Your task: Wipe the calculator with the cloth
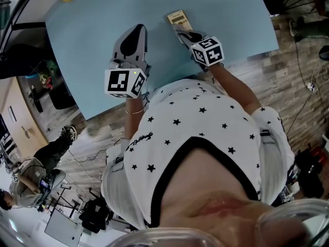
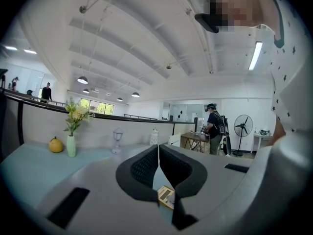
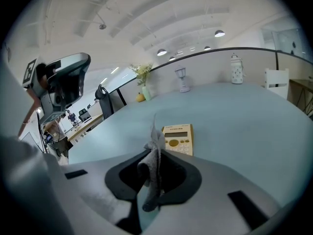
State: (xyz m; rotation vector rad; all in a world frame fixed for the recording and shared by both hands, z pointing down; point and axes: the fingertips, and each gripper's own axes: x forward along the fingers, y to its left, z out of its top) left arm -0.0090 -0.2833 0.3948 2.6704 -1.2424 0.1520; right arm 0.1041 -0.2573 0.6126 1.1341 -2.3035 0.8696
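A beige calculator [image 1: 179, 19] lies flat on the light blue table [image 1: 92, 45], near its far side. My right gripper [image 1: 182, 31] hovers just short of the calculator and is shut on a grey cloth [image 3: 152, 163]. The cloth stands up crumpled between the jaws in the right gripper view, with the calculator [image 3: 179, 137] right beyond it. My left gripper [image 1: 138, 30] is held over the table to the left of the calculator. Its jaws are shut and empty [image 2: 158, 153]. A corner of the calculator [image 2: 166, 196] shows beneath them.
At the table's far end stand a vase of flowers [image 2: 72, 131], a yellow gourd [image 2: 55, 145], a small glass lamp [image 2: 117, 141] and a white lantern [image 2: 154, 136]. Past the table are a person [image 2: 213, 129] and a standing fan [image 2: 243, 126].
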